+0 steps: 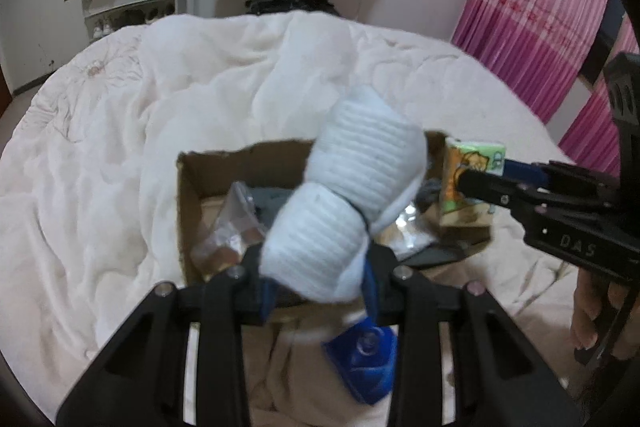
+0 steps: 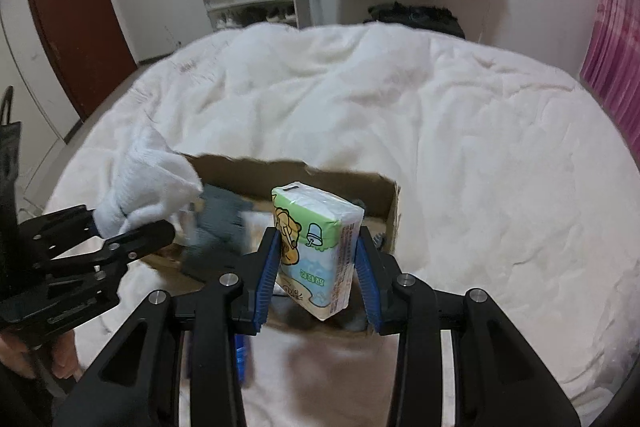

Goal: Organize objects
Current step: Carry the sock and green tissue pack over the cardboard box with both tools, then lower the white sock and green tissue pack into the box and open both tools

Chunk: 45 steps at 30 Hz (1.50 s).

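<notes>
Left claw point(image 1: 316, 267) clamping white socks point(image 1: 352, 187), right claw point(image 2: 316, 267) clamping tissue pack point(image 2: 316, 247), above cardboard box point(image 2: 360, 183) on white quilt point(image 2: 480, 147).

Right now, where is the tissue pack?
The tissue pack is clamped upright in the right gripper, at centre of the right wrist view, over the near right part of the cardboard box on the bed.

Rolled socks point(image 1: 352, 195) hide most box point(image 1: 208, 167) contents

My two wrist cameras look forward and down along their fingers, close above the open brown cardboard box point(image 1: 192, 179) point(image 2: 360, 183) on the white quilted bed point(image 1: 100, 155) point(image 2: 480, 147); both views share these.
</notes>
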Available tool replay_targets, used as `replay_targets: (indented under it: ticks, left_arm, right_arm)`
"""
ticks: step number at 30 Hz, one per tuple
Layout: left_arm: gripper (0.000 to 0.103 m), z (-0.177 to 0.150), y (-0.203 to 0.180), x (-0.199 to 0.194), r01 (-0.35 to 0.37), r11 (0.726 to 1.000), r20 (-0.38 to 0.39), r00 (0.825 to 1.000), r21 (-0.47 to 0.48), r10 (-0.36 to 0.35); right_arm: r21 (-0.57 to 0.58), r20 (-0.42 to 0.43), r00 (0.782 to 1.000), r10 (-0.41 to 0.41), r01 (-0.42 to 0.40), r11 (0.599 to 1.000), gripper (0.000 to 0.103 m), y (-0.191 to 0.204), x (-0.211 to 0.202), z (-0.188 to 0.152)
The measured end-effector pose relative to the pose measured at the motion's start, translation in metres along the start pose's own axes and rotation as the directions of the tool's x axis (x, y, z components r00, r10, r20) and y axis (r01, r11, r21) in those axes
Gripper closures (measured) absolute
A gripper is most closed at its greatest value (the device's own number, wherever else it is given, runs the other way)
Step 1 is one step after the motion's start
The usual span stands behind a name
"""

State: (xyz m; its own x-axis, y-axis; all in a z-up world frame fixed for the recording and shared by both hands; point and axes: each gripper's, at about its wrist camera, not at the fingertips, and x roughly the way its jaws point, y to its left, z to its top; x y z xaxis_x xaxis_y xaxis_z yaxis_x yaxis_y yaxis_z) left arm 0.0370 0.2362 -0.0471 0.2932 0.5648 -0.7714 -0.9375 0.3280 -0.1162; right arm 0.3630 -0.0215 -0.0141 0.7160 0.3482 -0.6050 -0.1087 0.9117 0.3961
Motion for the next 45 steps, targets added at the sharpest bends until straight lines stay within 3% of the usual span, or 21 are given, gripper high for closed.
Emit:
replay_targets:
  ticks: [8, 18, 21, 23, 26, 29, 31, 41, 45]
  left_arm:
    - [0.067, -0.012, 0.004, 0.041, -0.010, 1.000, -0.076, 0.997, 0.006, 0.010]
    - [0.062, -0.019, -0.005, 0.046, -0.012, 0.999, -0.087, 0.996, 0.034, 0.015]
    - [0.053, -0.023, -0.008, 0.040, -0.001, 0.999, -0.083, 0.997, 0.035, 0.004]
    - [0.037, -0.025, -0.010, 0.036, 0.006, 0.999, -0.077, 0.997, 0.043, -0.003]
    - [0.022, -0.027, -0.014, 0.024, 0.004, 0.999, -0.048, 0.999, 0.043, -0.002]
    - [0.021, -0.028, -0.017, 0.014, 0.006, 0.999, -0.037, 0.999, 0.040, -0.005]
    - [0.021, -0.028, -0.019, 0.009, 0.006, 0.999, -0.034, 0.999, 0.039, -0.005]
    - [0.021, -0.044, -0.032, -0.024, 0.024, 1.000, -0.032, 0.999, 0.019, -0.024]
    - [0.021, -0.052, -0.038, -0.043, -0.007, 1.000, -0.024, 1.000, 0.015, 0.007]
  right_arm:
    - [0.011, -0.058, 0.998, 0.002, -0.001, 1.000, 0.066, -0.011, 0.037, -0.014]
    - [0.012, -0.075, 0.997, 0.011, -0.010, 1.000, 0.066, -0.006, 0.044, -0.018]
    - [0.021, -0.080, 0.997, 0.018, -0.017, 1.000, 0.064, -0.006, 0.041, -0.021]
    - [0.023, -0.081, 0.996, 0.021, -0.019, 1.000, 0.060, -0.004, 0.039, -0.023]
    - [0.027, -0.071, 0.997, 0.016, -0.015, 1.000, 0.053, -0.001, 0.034, -0.024]
    - [0.025, -0.068, 0.998, 0.016, -0.014, 1.000, 0.043, 0.002, 0.030, -0.026]
    - [0.019, -0.059, 0.998, 0.000, 0.001, 1.000, 0.030, 0.006, 0.025, -0.028]
    - [0.032, -0.014, 1.000, -0.012, 0.012, 0.999, 0.030, 0.012, -0.012, -0.038]
    - [0.023, 0.014, 1.000, -0.012, 0.012, 1.000, 0.030, 0.019, -0.033, -0.043]
